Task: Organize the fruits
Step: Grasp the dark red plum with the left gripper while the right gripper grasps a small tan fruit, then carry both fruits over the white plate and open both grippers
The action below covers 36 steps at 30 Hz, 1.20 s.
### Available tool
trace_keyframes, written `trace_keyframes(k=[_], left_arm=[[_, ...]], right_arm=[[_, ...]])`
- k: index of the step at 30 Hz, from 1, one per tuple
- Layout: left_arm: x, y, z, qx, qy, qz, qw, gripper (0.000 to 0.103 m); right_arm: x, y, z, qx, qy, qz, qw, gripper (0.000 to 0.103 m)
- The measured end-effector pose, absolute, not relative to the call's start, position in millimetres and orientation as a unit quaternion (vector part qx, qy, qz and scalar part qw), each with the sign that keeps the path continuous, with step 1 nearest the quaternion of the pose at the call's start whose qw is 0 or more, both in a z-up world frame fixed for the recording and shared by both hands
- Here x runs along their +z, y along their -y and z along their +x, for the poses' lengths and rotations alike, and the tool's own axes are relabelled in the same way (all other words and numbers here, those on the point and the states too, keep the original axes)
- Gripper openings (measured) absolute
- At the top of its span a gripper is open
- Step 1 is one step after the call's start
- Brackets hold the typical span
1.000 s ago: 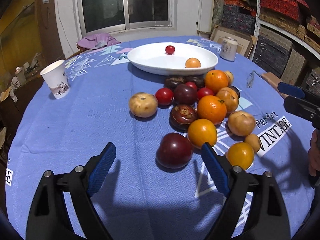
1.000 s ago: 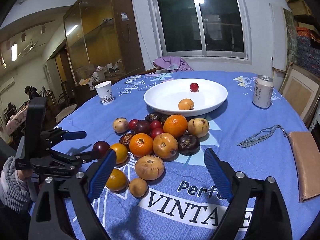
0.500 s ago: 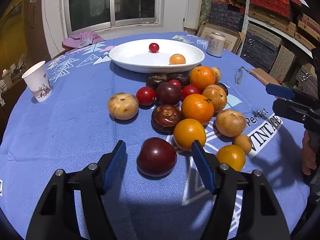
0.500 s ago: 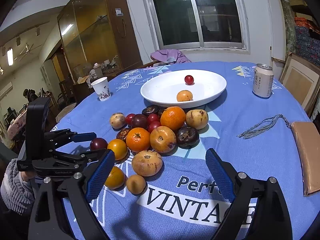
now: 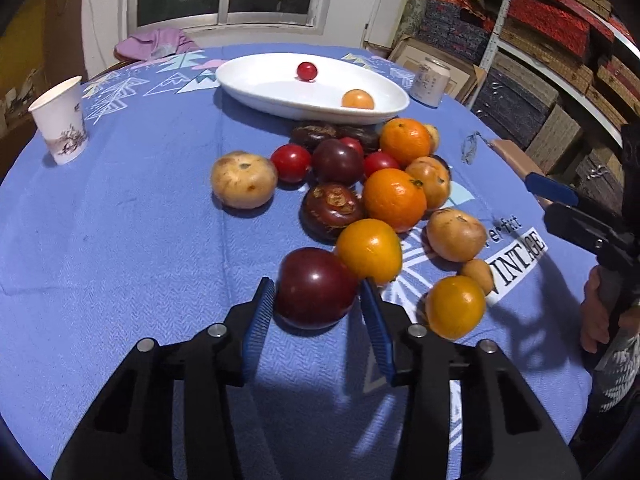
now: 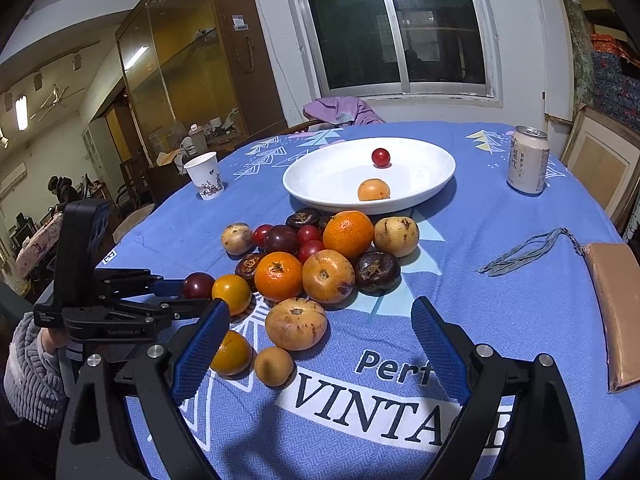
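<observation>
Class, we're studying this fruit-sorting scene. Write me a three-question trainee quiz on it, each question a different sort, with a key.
1. Which thing sits between the fingers of the left gripper? A dark red plum; B paper cup; C drink can.
2. True or false: the right gripper holds a fruit.
3. How many fruits lie in the white dish?
Key: 1 A; its jaws have just been closing around the plum, and whether the pads press yet cannot be told. 2 False: open and empty. 3 Two: a cherry tomato and a small orange fruit.
</observation>
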State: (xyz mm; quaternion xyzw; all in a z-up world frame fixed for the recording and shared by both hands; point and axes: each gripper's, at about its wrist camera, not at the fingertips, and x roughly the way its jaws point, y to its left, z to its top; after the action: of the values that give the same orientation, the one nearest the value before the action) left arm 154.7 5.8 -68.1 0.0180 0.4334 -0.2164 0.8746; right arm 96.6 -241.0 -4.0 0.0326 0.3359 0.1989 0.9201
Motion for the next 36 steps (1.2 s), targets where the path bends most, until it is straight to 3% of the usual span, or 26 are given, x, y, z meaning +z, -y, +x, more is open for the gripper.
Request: trace_keyframes(k=[14,16,21,28,31,36], left_arm=[[-61.5,-11.5,154.1,-0.157,-0.407,0.042,0.899,0.039],[-61.4,-8.8,153.5,-0.156,-0.405,0.050,0.899,0.039],[-65.9,-9.1,152.7,-0.167,-0.422,0.044,0.890,0.039],[-68.2,-5.4,151.1,-0.166,-0.423,0.050,0.889,0.039],[-68.3,-4.9,150.6,-0.166,-0.424,0.050,0.889,0.039],[-65.7,-7.1,149.0,-0.166,-0.418,0.039,0.892,0.038]], right_arm=[[-13.7,221.6,92.2,0.223,-0.359,-0.011,0.906,0.092],[-18.3,212.9,90.5,0.229,-0.368,-0.034,0.901,0.086],[-26.0,213.0,97.9,0.238,-0.397,-0.025,0.886,0.046],[-32.8,203.6,99.6,0.263,-0.422,-0.037,0.867,0.046],[-38.5,198.2,102.4,0.278,-0.444,-0.040,0.851,0.030],[-39.2,197.6,102.4,0.287,-0.449,-0.035,0.845,0.027]])
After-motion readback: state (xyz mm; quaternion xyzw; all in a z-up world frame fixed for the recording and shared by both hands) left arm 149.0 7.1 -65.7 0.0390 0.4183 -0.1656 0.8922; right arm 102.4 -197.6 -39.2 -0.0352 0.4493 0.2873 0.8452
